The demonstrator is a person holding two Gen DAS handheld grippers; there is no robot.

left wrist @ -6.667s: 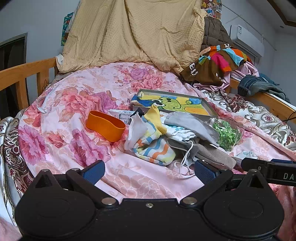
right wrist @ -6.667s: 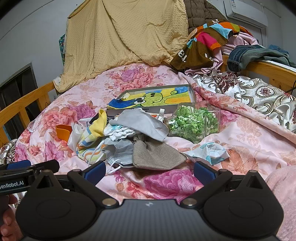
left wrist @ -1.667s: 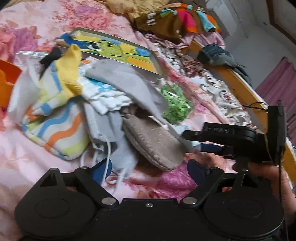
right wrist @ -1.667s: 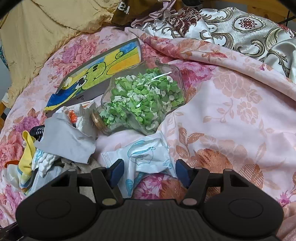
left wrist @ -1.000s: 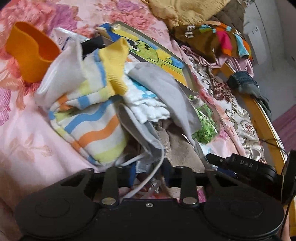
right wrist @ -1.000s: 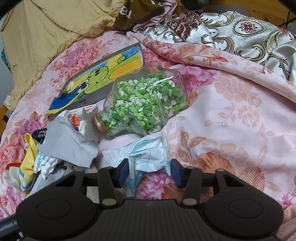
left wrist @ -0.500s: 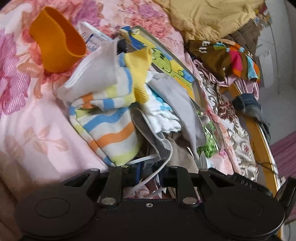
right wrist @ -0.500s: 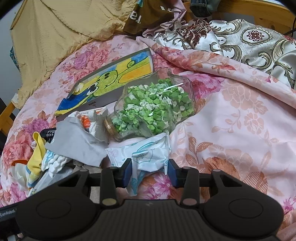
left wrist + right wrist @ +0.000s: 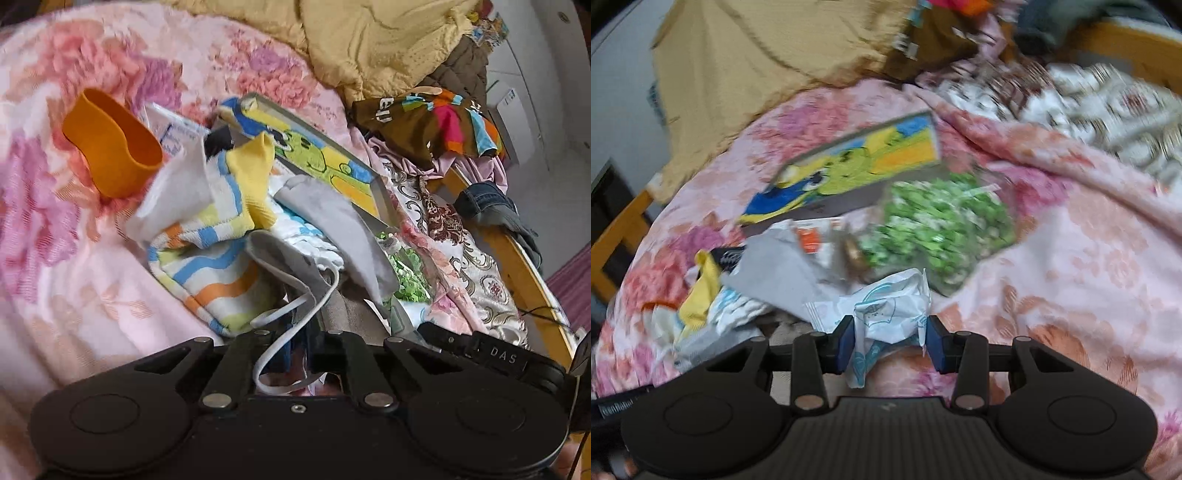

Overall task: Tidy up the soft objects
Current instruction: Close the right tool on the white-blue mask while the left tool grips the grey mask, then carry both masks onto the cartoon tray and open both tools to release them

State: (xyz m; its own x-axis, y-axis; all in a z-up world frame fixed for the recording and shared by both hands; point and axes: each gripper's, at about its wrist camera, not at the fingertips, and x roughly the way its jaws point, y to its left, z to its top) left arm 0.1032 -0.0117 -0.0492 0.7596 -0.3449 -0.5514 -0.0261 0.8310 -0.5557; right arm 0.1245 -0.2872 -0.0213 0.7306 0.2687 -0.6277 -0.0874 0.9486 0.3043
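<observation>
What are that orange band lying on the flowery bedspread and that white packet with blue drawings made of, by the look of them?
The orange oval band looks like smooth matte silicone or rubber: it stands up by itself as an even, seamless wall. The white packet with blue drawings looks like thin plastic film: it crinkles sharply, with a crimped edge.

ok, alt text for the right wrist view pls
The right hand-held gripper is shut on a crumpled white packet with teal print above a pink floral bedspread. Behind it lie a clear jar of green paper bits, a cartoon picture box and a pile of socks and cloths. The picture is motion-blurred.
</observation>
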